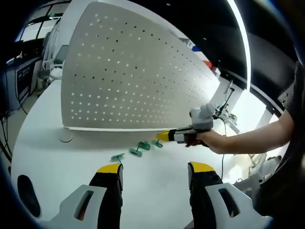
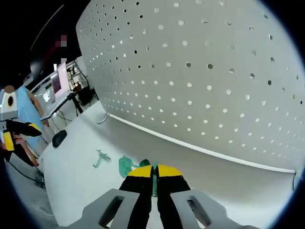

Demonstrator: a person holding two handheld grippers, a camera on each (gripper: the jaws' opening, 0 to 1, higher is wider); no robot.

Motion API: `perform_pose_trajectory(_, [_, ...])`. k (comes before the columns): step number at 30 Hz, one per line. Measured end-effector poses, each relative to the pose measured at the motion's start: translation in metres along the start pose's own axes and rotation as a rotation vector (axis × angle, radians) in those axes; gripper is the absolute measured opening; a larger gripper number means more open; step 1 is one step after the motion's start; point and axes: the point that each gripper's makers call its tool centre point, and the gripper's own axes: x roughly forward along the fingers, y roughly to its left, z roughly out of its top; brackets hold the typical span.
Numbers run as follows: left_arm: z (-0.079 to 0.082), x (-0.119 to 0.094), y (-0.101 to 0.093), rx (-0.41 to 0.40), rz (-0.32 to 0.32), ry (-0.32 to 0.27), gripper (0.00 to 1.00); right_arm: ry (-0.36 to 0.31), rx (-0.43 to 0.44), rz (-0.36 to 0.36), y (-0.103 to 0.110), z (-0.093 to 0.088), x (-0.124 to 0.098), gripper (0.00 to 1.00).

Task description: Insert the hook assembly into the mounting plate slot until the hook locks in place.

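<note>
Green translucent plastic hooks [image 1: 138, 149] lie in a short row on the white tabletop [image 1: 57, 162], just in front of the lower edge of the upright grey perforated metal mounting plate [image 1: 128, 71]. The right tongs [image 2: 155, 174], yellow-tipped on black, are closed with their tips pressed together over one green hook [image 2: 154, 187], a sliver of which shows between them; they look to be gripping it low on the tabletop, close to the plate's base. The left tongs [image 1: 155, 168] stand open and hold nothing, nearer the tabletop's front edge.

The grip looks thin, so the hook could twist or slip out on lifting. It is small and the plate's holes are small and many; a tilted approach could miss the hole or jam short of locking. Pushing hard might rock the plate on its stand. The loose hooks beside could be swept aside.

The tabletop is smooth and white, round-edged. Around it, a dim room with desks, monitors, cables and a bright ceiling strip.
</note>
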Motion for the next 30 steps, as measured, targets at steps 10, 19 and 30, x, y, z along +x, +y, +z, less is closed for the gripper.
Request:
perform_pose_trajectory(10, [0.012,0.007,-0.015,0.018,-0.025,-0.007,0.55,-0.063,-0.046,0.01,0.014,0.02,-0.026,0.0])
perform_pose_trajectory(19, [0.01,0.004,-0.025,0.018,-0.035,0.008,0.55,-0.1,-0.063,0.013,0.025,0.032,-0.047,0.0])
perform_pose_trajectory(30, [0.01,0.004,-0.041,-0.006,-0.065,0.016,0.54,-0.164,-0.099,0.04,0.047,0.058,-0.073,0.0])
